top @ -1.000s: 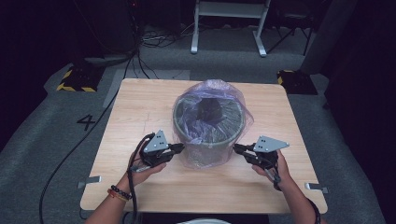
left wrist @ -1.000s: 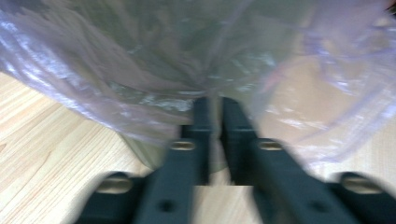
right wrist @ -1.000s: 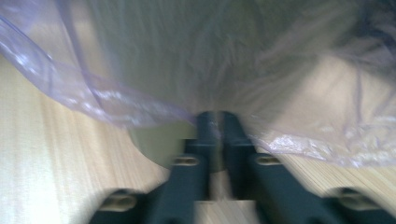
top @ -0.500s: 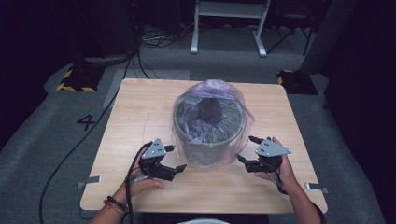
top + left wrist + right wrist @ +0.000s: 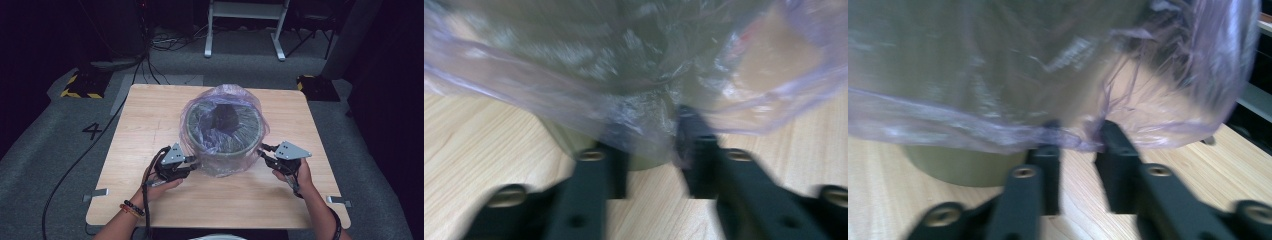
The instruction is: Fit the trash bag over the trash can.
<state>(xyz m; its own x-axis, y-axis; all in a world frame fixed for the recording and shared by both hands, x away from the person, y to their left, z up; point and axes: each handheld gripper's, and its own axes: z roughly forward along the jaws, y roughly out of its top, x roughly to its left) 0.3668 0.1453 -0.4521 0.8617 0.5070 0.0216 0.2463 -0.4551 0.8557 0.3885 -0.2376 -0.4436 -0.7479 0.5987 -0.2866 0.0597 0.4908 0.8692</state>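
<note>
A round olive-grey bin [image 5: 222, 150] stands mid-table, lined and draped with a translucent purple bag [image 5: 222, 95]. My left gripper [image 5: 192, 161] is at the bin's lower left side. Its jaws have just been closing, and the bag's hanging hem [image 5: 574, 90] lies between them in front of the bin's base [image 5: 564, 140]. A gap shows between the left gripper's [image 5: 654, 135] pads. My right gripper [image 5: 262, 150] is at the lower right side. Its jaws have just been closing too, with bunched hem [image 5: 973, 115] between them. The right gripper [image 5: 1079, 135] likewise shows a gap, above the bin's foot [image 5: 958, 167].
The wooden table [image 5: 150, 115] has metal brackets at its front corners [image 5: 95, 192] [image 5: 339, 201]. A black cable [image 5: 75, 165] runs across the grey floor on the left. A striped block [image 5: 80, 85] and a white frame [image 5: 240, 30] stand behind the table.
Half a second ago both grippers sat back from the bin with jaws spread wide. Now they have moved in to the bag's lower edge and the jaws stand much narrower.
</note>
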